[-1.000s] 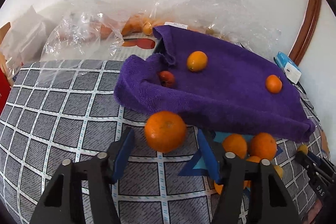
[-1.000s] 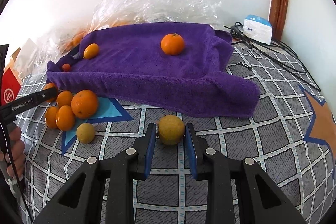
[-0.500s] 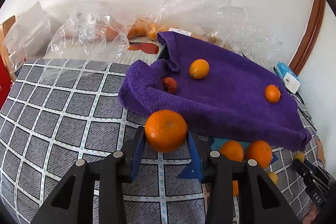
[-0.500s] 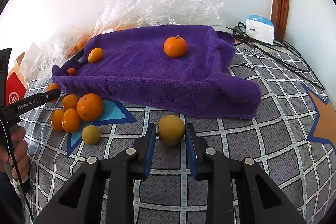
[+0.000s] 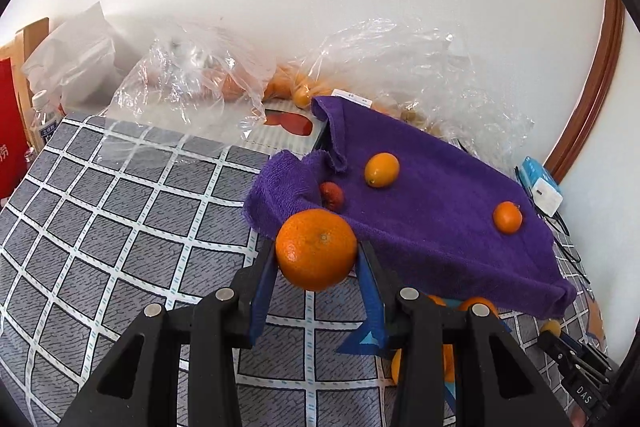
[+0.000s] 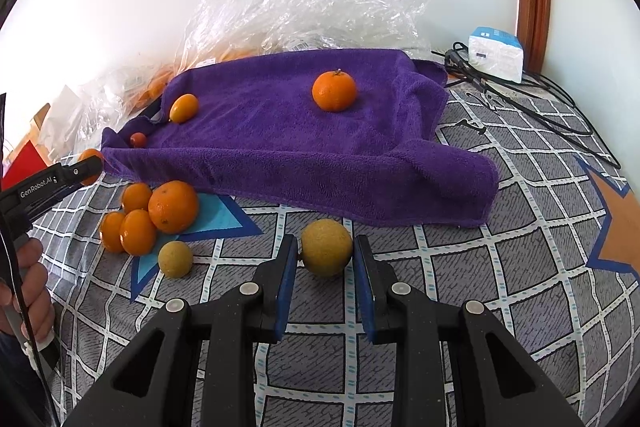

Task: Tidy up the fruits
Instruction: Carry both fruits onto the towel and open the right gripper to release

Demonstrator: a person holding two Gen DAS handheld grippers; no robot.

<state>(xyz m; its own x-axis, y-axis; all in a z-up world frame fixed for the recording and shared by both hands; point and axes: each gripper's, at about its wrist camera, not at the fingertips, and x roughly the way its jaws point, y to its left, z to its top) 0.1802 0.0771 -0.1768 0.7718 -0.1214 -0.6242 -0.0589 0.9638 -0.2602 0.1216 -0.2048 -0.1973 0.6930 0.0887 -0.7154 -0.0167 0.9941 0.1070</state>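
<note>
My left gripper [image 5: 317, 261] is shut on a large orange [image 5: 316, 249] and holds it above the checked cloth, just short of the purple towel [image 5: 440, 211]. On the towel lie a small oval orange fruit [image 5: 382, 169], a small red fruit [image 5: 331, 195] and a mandarin [image 5: 507, 217]. My right gripper [image 6: 325, 259] is shut on a yellow-green round fruit [image 6: 326, 247], just in front of the towel's [image 6: 280, 131] near edge. A pile of oranges [image 6: 154, 215] and a small yellow fruit [image 6: 175, 259] lie to its left.
Crumpled clear plastic bags [image 5: 192, 83] with more fruit lie along the wall behind the towel. A white and blue charger box [image 6: 495, 53] with black cables [image 6: 532, 99] sits at the far right. A red box [image 5: 10, 131] and a bottle [image 5: 43, 121] stand at the far left.
My left gripper closed on the large orange, lifted it and moved it toward the towel. My right gripper kept its hold on the yellow-green fruit and rose slightly.
</note>
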